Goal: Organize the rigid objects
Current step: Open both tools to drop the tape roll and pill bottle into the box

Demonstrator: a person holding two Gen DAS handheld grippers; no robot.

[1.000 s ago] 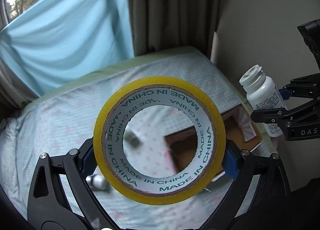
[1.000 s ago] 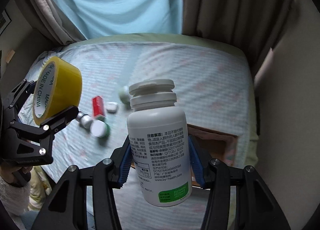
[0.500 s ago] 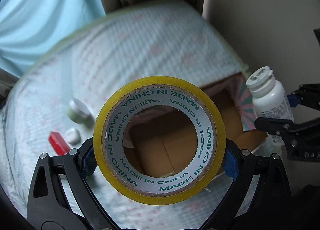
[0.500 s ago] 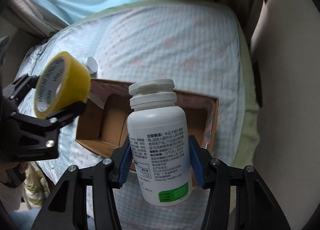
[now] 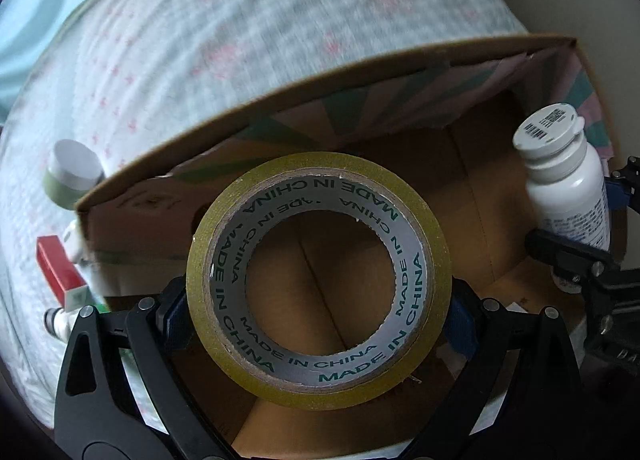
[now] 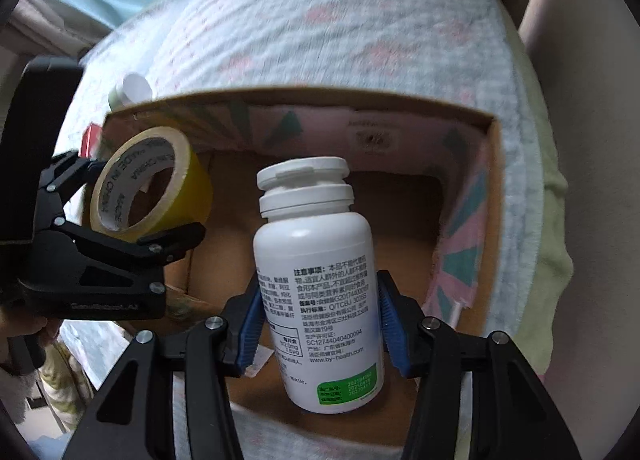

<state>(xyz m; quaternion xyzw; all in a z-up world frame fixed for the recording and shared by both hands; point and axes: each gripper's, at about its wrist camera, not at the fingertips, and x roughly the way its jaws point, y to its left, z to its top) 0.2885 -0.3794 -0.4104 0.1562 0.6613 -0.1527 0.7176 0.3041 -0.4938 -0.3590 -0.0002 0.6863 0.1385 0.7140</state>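
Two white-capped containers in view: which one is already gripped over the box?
The tall white pill bottle, clamped in the right gripper above the cardboard box. The short green jar sits outside on the bedspread.

Open brown cardboard box [image 6: 493,196] resting on pale checked bedspread [image 6: 320,20]. Over box's left part, yellow roll of packing tape [image 5: 319,280] clamped in left gripper [image 5: 319,334]. Over box's right part, white plastic pill bottle [image 6: 318,292] clamped in right gripper [image 6: 318,320]. Just left of box, outside it: white-lidded green jar [image 5: 72,176], red rectangular block [image 5: 60,268].
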